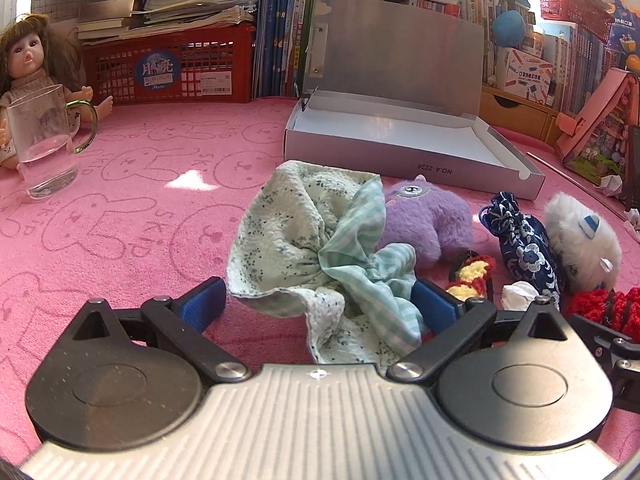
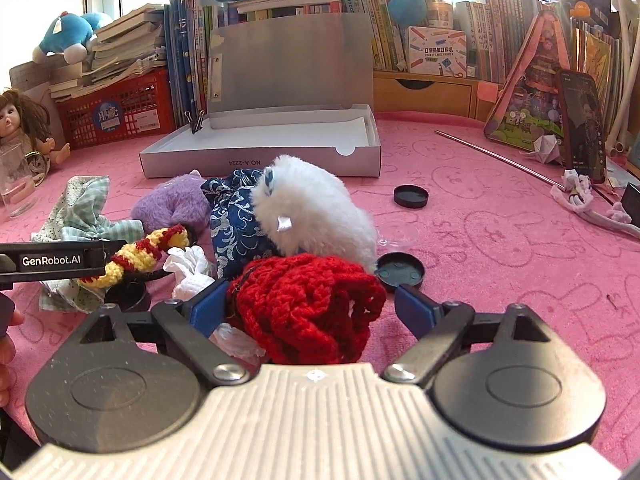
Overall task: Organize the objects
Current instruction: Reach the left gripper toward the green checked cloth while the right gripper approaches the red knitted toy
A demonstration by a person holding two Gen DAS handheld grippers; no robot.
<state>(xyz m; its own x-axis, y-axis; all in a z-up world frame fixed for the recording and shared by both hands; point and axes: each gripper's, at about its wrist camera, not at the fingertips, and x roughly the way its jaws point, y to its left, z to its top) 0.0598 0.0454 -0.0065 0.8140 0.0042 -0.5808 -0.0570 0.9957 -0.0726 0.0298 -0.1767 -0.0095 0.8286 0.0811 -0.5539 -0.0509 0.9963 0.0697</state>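
Observation:
A crumpled pale green cloth (image 1: pixel 312 248) lies on the pink mat between the open fingers of my left gripper (image 1: pixel 320 304). Behind it lie a purple plush (image 1: pixel 428 220), a dark blue patterned pouch (image 1: pixel 524 248) and a white fluffy toy (image 1: pixel 580 240). A red knitted piece (image 2: pixel 308 304) lies between the open fingers of my right gripper (image 2: pixel 316 304); the left finger touches it. The open grey box (image 1: pixel 400 152) with its lid raised stands behind; it also shows in the right wrist view (image 2: pixel 260 152). A yellow and red crochet piece (image 2: pixel 140 256) lies at the left.
A glass mug (image 1: pixel 44 144) and a doll (image 1: pixel 24 60) stand at far left. A red basket (image 1: pixel 172 68), books and plush toys line the back. Two black lids (image 2: pixel 410 196) (image 2: pixel 400 272), a metal rod (image 2: pixel 500 156), a phone (image 2: pixel 580 128) and crumpled tissue (image 2: pixel 188 268) lie about.

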